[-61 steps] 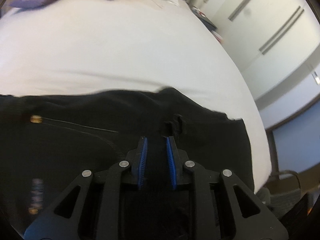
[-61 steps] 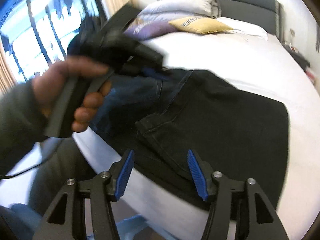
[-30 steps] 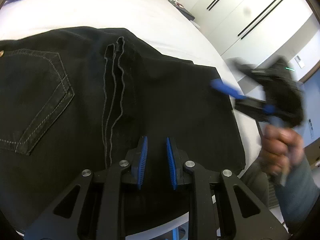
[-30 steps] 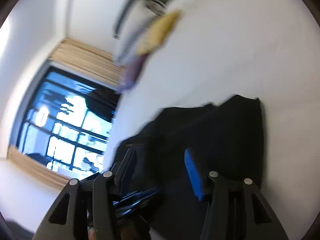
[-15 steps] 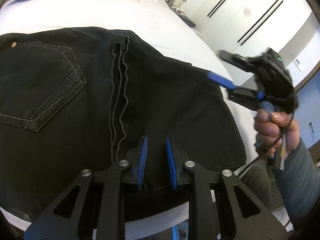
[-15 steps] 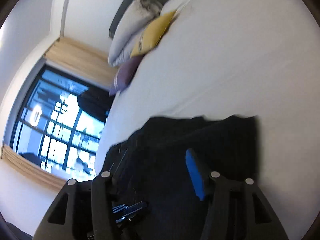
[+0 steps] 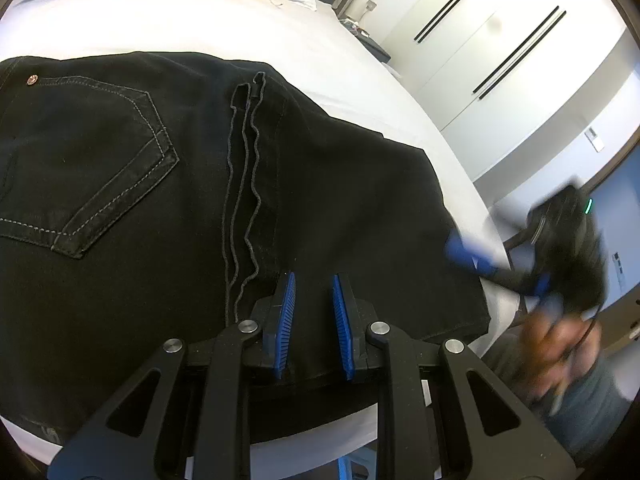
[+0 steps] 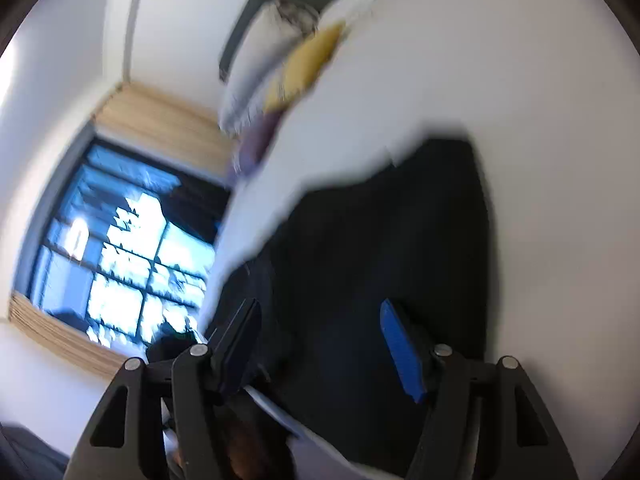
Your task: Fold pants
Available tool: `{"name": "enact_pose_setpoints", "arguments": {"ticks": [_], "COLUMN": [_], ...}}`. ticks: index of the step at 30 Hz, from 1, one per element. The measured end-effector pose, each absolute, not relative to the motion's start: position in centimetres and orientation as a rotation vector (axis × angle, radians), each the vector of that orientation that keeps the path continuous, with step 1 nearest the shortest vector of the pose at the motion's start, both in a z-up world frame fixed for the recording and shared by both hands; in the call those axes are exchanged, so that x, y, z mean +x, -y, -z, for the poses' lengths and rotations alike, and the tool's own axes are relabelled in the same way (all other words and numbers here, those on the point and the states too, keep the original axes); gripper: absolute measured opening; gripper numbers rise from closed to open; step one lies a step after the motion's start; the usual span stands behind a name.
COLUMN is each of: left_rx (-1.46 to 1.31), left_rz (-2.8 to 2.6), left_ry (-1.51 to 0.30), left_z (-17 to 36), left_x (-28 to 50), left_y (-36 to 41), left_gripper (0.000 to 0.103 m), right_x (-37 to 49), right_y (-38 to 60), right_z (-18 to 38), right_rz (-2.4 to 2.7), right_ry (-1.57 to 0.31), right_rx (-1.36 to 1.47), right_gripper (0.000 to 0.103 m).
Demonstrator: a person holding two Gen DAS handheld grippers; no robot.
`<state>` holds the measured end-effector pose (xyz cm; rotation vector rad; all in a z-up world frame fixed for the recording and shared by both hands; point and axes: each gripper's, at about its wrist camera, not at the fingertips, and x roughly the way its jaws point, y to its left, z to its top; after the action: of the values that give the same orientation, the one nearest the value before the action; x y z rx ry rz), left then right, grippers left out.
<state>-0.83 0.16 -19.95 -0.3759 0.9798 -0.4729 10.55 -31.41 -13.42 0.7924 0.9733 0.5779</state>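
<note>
Black denim pants [image 7: 248,184] lie folded flat at near edge of white bed [image 7: 200,28]. Left gripper [image 7: 312,312] narrowly parted, empty; right gripper [image 8: 320,344] wide open, empty. Folding looks nearly done.

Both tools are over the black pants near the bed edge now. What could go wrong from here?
The pants reach the near edge of the bed, so a pull toward you may drag them off.

The left tool has only a narrow gap between its pads and sits over flat denim; it may slide without gathering cloth.

The right tool is wide open but motion-blurred; closing mid-swing could pinch several layers or miss the hem.
</note>
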Motion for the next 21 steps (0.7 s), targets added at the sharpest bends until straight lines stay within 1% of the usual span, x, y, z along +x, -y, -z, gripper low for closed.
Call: {"name": "enact_pose_setpoints", "arguments": {"ticks": [1, 2, 3, 5, 6, 7, 8, 9, 10, 11, 12, 13, 15, 16, 17, 18, 19, 20, 21], "left_rx": [-0.378, -0.377, -0.374, -0.373, -0.378, -0.379, -0.380, -0.389, -0.411, -0.425, -0.436, -0.448, -0.480, -0.497, -0.515, -0.534, -0.561, -0.592, -0.628], "left_rz": [0.472, 0.471, 0.470, 0.458, 0.449, 0.431, 0.404, 0.391, 0.375, 0.362, 0.343, 0.315, 0.249, 0.211, 0.166, 0.123, 0.073, 0.021, -0.028], "left_ry": [-0.980, -0.980, -0.983, -0.983, -0.972, -0.955, -0.935, -0.920, -0.897, -0.879, -0.863, -0.850, -0.813, -0.789, -0.766, -0.750, -0.732, -0.700, -0.671], "left_z": [19.9, 19.9, 19.8, 19.1, 18.7, 18.0, 17.3, 16.8, 16.1, 15.5, 15.0, 14.4, 13.4, 12.9, 12.2, 12.0, 11.8, 11.7, 11.7], "left_x": [-0.9, -1.0, -1.0, -1.3, -1.5, -1.9, -2.5, -2.9, -3.6, -4.2, -4.7, -5.3, -6.6, -7.3, -8.0, -8.6, -9.3, -10.3, -11.2], "left_y": [-0.2, -0.3, -0.3, -0.7, -1.0, -1.5, -2.2, -2.9, -4.2, -5.1, -6.2, -7.5, -10.6, -12.3, -14.4, -16.2, -18.1, -20.1, -22.1], "left_gripper": [0.019, 0.019, 0.019, 0.019, 0.019, 0.019, 0.019, 0.019, 0.019, 0.019, 0.019, 0.019, 0.019, 0.024, 0.041, 0.058, 0.086, 0.091, 0.091], "right_x": [9.7, 8.5, 8.1, 7.0, 6.8, 6.5, 6.2, 5.9, 5.9, 6.1, 6.5, 6.8, 7.8, 8.2, 8.9, 9.0, 8.7, 8.7, 8.8], "right_y": [31.8, 32.4, 33.0, 34.8, 35.0, 35.1, 35.0, 34.7, 34.0, 33.1, 32.0, 30.9, 28.3, 27.7, 27.1, 27.2, 27.8, 28.3, 28.7], "right_z": [14.6, 15.1, 15.3, 14.8, 14.2, 13.0, 11.4, 10.1, 8.8, 7.9, 7.5, 7.4, 8.9, 10.0, 12.0, 13.4, 13.1, 12.7, 12.3], "right_rz": [-0.568, -0.534, -0.505, -0.448, -0.417, -0.407, -0.438, -0.478, -0.519, -0.567, -0.612, -0.653, -0.677, -0.662, -0.619, -0.557, -0.538, -0.533, -0.522], "right_ry": [-0.972, -0.921, -0.924, -0.944, -0.949, -0.940, -0.900, -0.853, -0.815, -0.789, -0.781, -0.787, -0.862, -0.911, -0.987, -1.010, -0.978, -0.976, -0.982], "right_rx": [0.778, 0.731, 0.719, 0.758, 0.739, 0.720, 0.711, 0.708, 0.710, 0.713, 0.713, 0.707, 0.650, 0.627, 0.596, 0.569, 0.594, 0.642, 0.667], "right_gripper": [0.031, 0.019, 0.005, 0.006, 0.010, 0.024, 0.035, 0.053, 0.059, 0.060, 0.063, 0.069, 0.077, 0.078, 0.071, 0.053, 0.052, 0.052, 0.055]}}
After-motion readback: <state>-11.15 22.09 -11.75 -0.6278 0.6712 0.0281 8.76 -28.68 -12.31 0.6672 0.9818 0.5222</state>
